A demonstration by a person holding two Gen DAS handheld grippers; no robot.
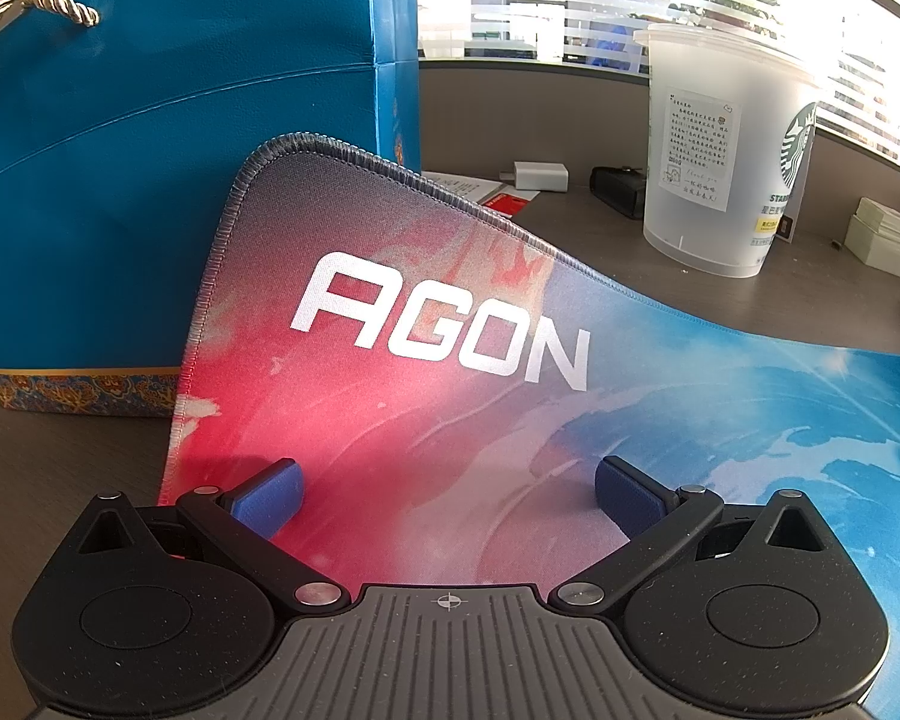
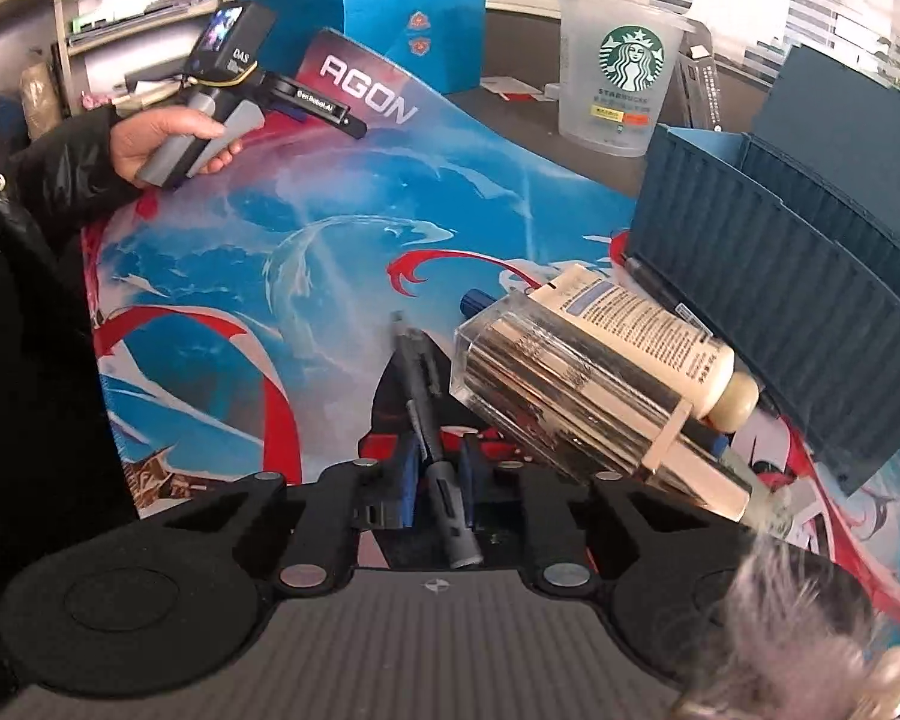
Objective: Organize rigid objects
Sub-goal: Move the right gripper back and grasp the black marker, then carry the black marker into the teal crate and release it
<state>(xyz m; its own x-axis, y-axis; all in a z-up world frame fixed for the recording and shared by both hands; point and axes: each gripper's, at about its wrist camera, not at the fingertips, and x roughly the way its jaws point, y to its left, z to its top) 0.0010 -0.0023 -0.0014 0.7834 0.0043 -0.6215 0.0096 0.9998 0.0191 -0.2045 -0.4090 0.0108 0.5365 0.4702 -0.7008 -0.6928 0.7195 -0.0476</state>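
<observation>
I am looking at a pen [image 2: 432, 420]. It is dark grey and thin, with a metal clip along its side and a lighter grey end. It is lying on the big desk mat [image 2: 330, 252], the blue and red one with swirls and the word AGON on it.

My right gripper [image 2: 437, 480] is squeezing the pen. Its two blue pads are pressing on the pen from both sides, so the jaws are almost all the way together. The pads are holding the pen low down, near its fat grey end.

The pen is lying long-ways between the pads. Its thin tip is pointing away from the gripper, out over the mat and a little to the left in the right wrist view. Its fat end is pointing back at the camera.

Just to the right of the pen, a clear bottle [image 2: 576, 396] with shiny gold inside is lying on its side. A cream tube [image 2: 648, 330] is lying touching the bottle. Past those, further right of the pen, a dark blue box [image 2: 780, 300] is standing.

My left gripper [image 1: 447, 495] is hanging over the far red corner of the mat, well away from the pen. Its jaws are wide apart and holding nothing. A hand [image 2: 162, 141] in a black sleeve is holding it.
</observation>
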